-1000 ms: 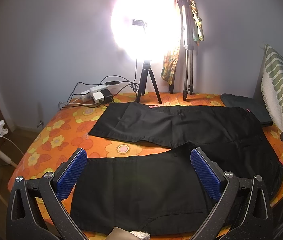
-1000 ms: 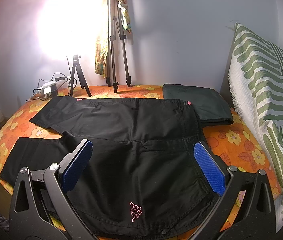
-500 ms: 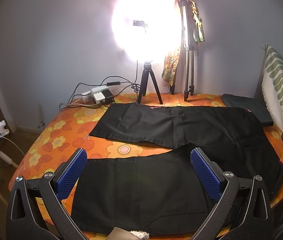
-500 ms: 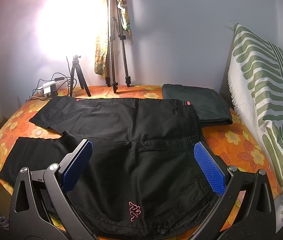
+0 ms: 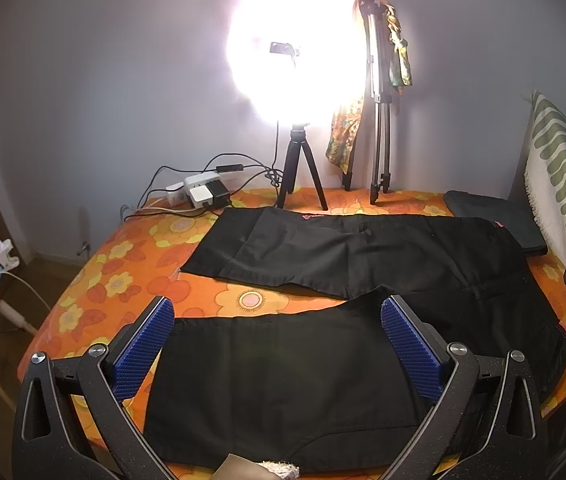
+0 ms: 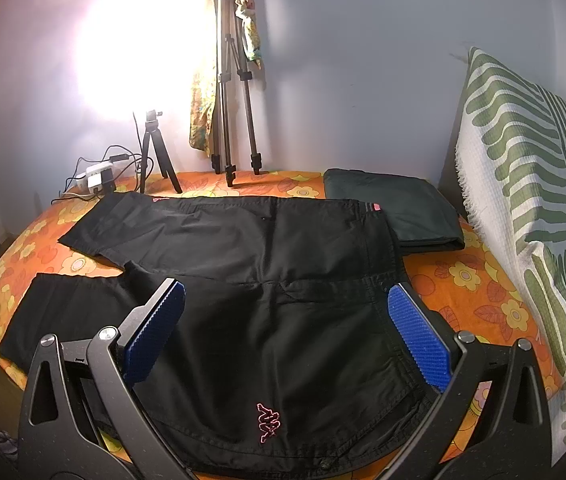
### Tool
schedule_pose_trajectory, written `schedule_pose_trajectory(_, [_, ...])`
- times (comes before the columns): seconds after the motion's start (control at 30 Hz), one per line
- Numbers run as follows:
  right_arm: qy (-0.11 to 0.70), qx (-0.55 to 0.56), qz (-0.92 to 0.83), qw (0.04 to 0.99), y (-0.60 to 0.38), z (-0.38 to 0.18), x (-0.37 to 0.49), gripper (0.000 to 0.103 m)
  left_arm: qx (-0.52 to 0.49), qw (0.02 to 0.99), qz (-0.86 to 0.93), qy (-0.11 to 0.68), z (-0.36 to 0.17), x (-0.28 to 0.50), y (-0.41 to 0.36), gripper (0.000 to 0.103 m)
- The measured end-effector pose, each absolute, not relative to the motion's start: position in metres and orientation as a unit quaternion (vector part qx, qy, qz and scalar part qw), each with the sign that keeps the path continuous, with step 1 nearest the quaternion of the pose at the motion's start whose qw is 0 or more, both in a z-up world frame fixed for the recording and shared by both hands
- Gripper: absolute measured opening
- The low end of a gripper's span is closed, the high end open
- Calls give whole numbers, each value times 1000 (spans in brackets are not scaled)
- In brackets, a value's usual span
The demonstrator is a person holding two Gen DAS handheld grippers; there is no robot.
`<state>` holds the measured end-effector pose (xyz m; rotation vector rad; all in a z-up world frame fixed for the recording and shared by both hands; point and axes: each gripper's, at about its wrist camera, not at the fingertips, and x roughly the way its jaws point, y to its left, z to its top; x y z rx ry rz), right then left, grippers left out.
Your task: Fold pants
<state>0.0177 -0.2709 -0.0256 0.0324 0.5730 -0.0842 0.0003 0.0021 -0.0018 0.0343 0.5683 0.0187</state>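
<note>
Left hand-held gripper [image 5: 277, 344] and right hand-held gripper [image 6: 285, 330], each with blue ribbed pads spread wide and holding nothing, hover above black pants [image 6: 267, 312] laid flat on a surface [image 5: 123, 276] covered by an orange cloth printed with yellow and red flowers. The pants' long axis runs left to right: the waistband lies at the right, near the right hand-held gripper, with a pink outlined logo [image 6: 269, 426] on the near hip, and the two legs point left, splayed apart so that a wedge of cloth shows between them. The near leg [image 5: 283, 384] lies under the left hand-held gripper; the far leg [image 5: 323, 248] ends in a straight hem toward the left. The fabric is thin, matte and woven, with shallow creases at the crotch. Compared with the earlier frames, the pants lie unchanged and both views have shifted only slightly. Just beyond the waistband rests a dark folded garment [image 6: 395, 208], touching the pants' far corner. At the right stands a cushion [image 6: 523, 184] of white waffle-textured cloth with green stripes. At the far edge stand a small tripod [image 5: 301, 168] bearing a glaring round lamp [image 5: 295, 44], a taller tripod [image 6: 231, 92] draped with patterned cloth, and a power strip [image 5: 203, 194] with cables.
</note>
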Motion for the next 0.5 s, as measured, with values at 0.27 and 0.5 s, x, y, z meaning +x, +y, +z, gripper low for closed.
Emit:
schedule_pose_trajectory(0.27, [281,12,-38,959,-272,-25,17,103,17,960,9,278,-2,-2,2,103])
schedule_pose_trajectory(0.5, [280,12,-44,959,-272,-25,16,103,16,960,10,279,-1,-2,4,103])
